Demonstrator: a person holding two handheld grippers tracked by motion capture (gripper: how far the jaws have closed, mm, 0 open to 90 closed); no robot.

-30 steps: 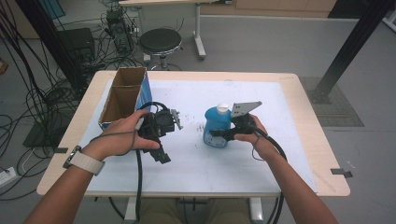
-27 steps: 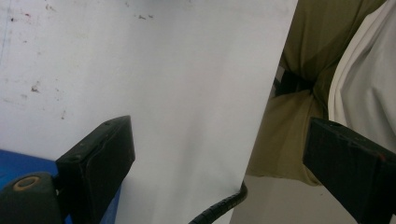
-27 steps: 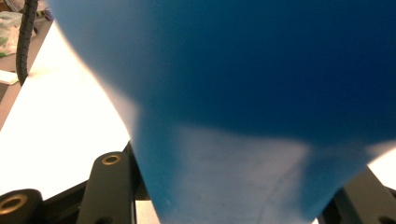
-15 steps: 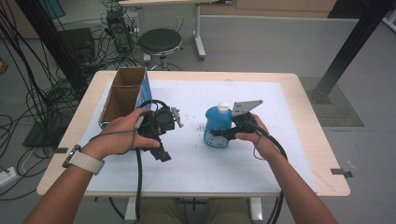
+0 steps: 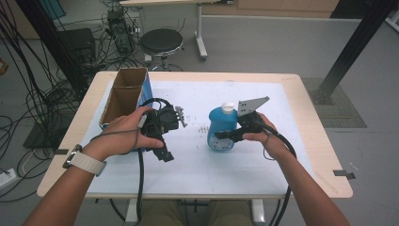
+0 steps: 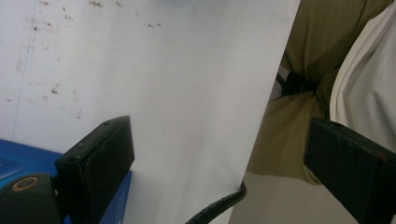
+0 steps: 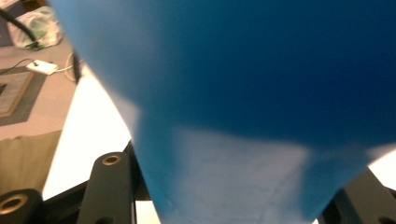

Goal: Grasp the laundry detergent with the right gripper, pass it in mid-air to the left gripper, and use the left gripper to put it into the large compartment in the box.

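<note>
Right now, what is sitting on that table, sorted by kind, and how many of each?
Blue bottle with a white cap, held by the right gripper: 1
Open cardboard box with a blue side: 1
Hand-held grippers, counting the left gripper: 2
Total: 4

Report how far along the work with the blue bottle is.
Done: the right gripper is shut on the blue bottle, its white cap on. In hand: the bottle is held upright near the table's middle. Left: probably moving it to the open cardboard box; the left gripper is open, holding nothing.
</note>
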